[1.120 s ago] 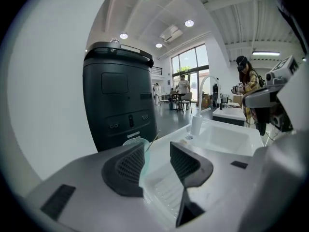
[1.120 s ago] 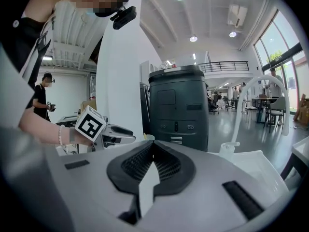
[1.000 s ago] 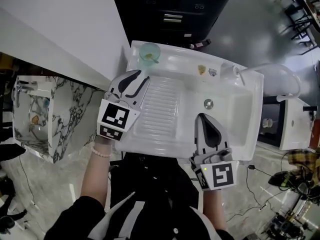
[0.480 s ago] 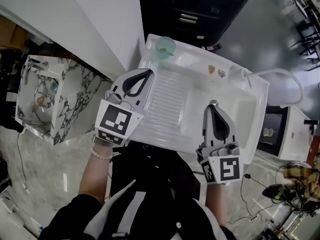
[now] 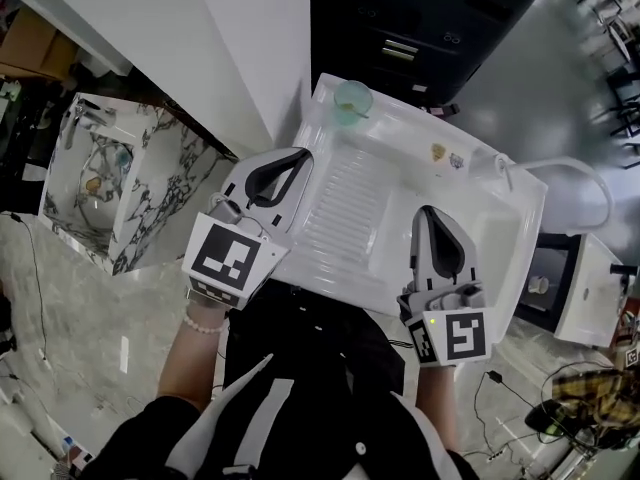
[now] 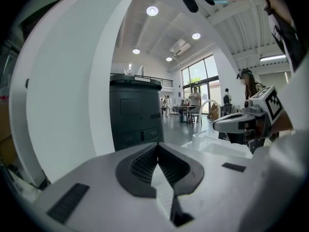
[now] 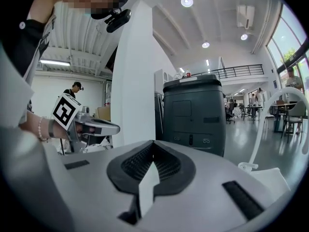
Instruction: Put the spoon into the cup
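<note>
Both forearms reach out from the near edge over the white sink unit (image 5: 520,268). The left gripper (image 5: 299,155) is held over the unit's near-left edge, angled towards the far right, with a bead bracelet (image 5: 204,324) on the wrist behind its marker cube (image 5: 230,258). The right gripper (image 5: 428,211) points almost straight away over the near side of the basin (image 5: 485,218). Both point only a little below level. On each pair of tongs the ribbed black pads meet at the tips with nothing caught between them, so both are closed and empty.

The cup (image 5: 352,97) shows only in the head view. It is pale green and see-through, and it stands upright on the far-left corner of the sink unit, beyond the ribbed drainboard (image 5: 340,208) and well apart from both grippers. A thin pale streak at its mouth looks like the spoon (image 5: 356,105) already resting inside, though it is too small to be sure.

The left gripper view (image 6: 158,144) looks out to a dark cabinet (image 6: 135,115) beside a white pillar (image 6: 67,95), with the right gripper at its right edge and the curved white tap (image 6: 206,106) beyond. The right gripper view (image 7: 152,142) shows the same cabinet and, on its left, the left gripper with its bracelet.
</note>
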Action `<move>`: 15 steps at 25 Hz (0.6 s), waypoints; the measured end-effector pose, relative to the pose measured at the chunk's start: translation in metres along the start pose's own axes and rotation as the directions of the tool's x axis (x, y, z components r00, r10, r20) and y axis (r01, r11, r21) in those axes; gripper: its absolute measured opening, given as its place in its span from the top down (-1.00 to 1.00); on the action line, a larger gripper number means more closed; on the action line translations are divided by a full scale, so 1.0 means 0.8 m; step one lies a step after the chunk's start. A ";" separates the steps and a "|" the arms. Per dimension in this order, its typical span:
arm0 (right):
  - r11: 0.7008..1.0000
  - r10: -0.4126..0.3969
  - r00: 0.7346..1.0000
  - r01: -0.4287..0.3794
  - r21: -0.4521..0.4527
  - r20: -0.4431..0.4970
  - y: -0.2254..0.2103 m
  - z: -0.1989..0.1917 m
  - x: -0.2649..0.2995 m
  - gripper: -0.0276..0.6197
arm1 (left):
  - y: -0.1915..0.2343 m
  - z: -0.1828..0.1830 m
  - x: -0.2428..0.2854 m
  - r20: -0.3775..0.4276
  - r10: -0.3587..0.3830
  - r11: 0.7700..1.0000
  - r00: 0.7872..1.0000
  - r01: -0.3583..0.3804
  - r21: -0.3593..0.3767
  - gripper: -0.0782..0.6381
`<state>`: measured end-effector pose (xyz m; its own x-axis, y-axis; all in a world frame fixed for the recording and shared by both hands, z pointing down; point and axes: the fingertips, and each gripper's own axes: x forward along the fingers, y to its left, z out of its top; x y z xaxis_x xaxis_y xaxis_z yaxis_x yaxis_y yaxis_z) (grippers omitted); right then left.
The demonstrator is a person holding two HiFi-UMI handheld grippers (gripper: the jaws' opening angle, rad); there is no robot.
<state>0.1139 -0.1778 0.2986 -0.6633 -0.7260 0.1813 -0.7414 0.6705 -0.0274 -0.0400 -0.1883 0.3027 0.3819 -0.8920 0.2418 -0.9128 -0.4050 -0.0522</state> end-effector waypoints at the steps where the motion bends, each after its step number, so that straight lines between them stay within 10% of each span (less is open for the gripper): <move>1: 1.000 0.009 1.000 -0.009 0.001 0.005 0.002 0.002 0.002 0.91 | 0.002 0.001 -0.004 -0.002 0.009 1.000 1.000 -0.009 -0.006 0.78; 15: 0.998 0.067 0.998 -0.067 -0.018 0.022 0.017 0.012 0.021 0.91 | 0.001 0.002 -0.024 -0.023 0.020 1.000 1.000 -0.021 -0.020 0.78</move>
<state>0.0920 -0.1826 0.2917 -0.7135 -0.6827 0.1575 -0.6936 0.7200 -0.0212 -0.0477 -0.1715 0.2963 0.3597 -0.8952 0.2630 -0.9233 -0.3821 -0.0378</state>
